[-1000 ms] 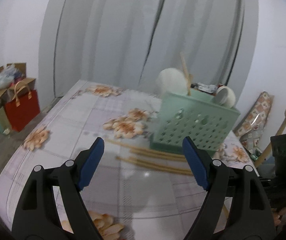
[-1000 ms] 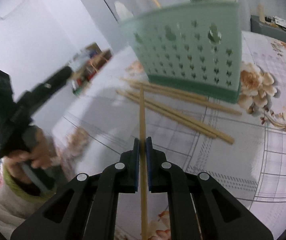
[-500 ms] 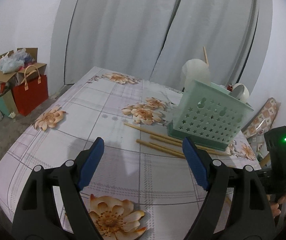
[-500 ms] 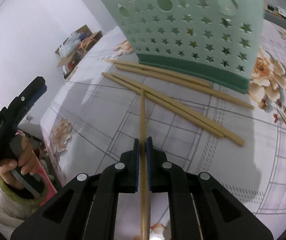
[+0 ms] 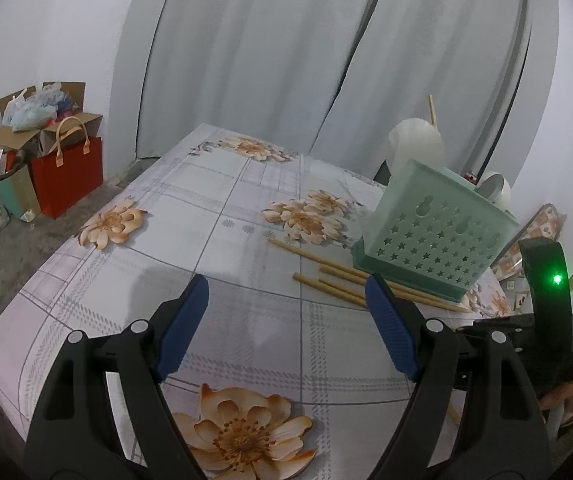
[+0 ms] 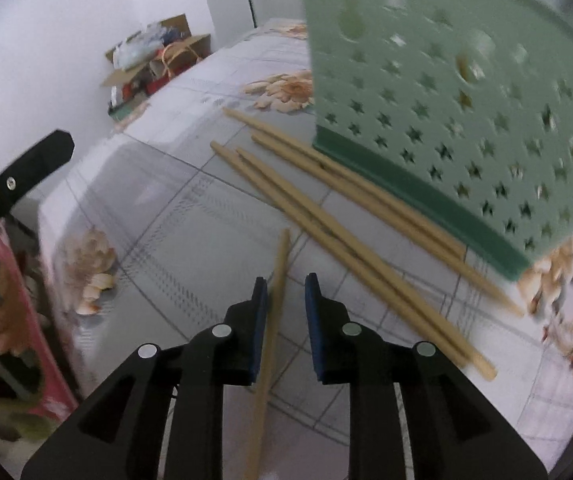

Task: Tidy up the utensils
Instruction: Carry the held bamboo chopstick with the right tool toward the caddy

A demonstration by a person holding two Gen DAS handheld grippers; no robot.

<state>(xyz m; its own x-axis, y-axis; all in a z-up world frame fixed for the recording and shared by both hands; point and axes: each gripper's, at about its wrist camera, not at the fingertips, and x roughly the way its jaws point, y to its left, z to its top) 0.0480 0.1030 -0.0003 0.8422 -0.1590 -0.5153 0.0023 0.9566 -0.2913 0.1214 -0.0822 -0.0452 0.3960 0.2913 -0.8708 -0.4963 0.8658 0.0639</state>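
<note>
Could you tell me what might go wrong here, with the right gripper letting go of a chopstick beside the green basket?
1. The right gripper is opening with a chopstick still between its fingers, leaning on the left one; it may roll off askew.
2. It lies apart from the loose chopsticks by the green basket, so the pile could stay scattered.
3. The open left gripper hovers nearby and could nudge that pile.

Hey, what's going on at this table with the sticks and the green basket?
A person holding a gripper in each hand is sorting wooden chopsticks. The right gripper is opening its jaws around one chopstick, which lies loose between them. Four more chopsticks lie on the floral tablecloth against the mint-green perforated plastic basket. The left gripper hovers open and empty.
</note>
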